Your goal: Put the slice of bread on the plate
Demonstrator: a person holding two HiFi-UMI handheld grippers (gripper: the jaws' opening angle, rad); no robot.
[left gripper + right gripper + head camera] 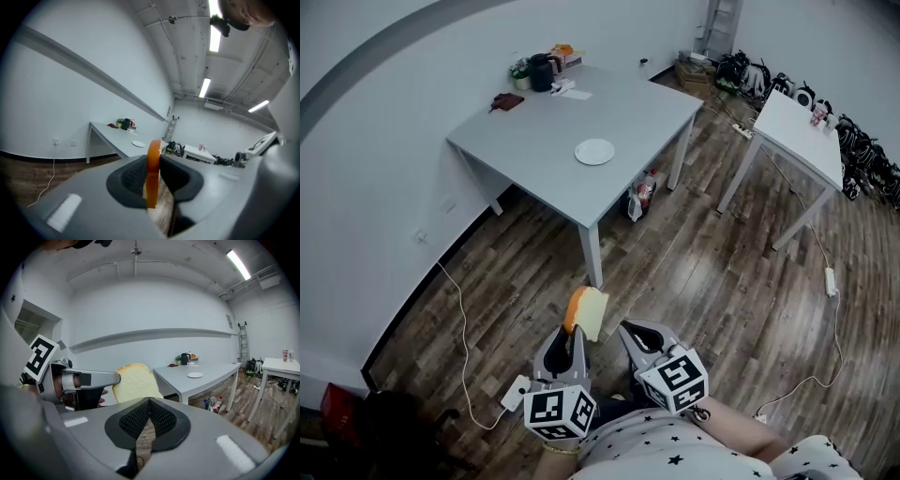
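Your left gripper (571, 336) pinches the bread (589, 311) upright, rounded top up. Your right gripper (149, 403) is closed; the plate (594, 151) lies near the table's (530, 136) edge.

On the tabletop (534, 141) the plate (594, 152) lies near the front right edge. A jug (542, 72) sits at the far corner, at 11 o'clock from the plate. A smaller tabletop (797, 127) stands at 3 o'clock. At 6 o'clock, above the floor (722, 281), the slice of bread (587, 313) sits in the left claw (570, 339), with the right claw (636, 336) just at its 3 o'clock.
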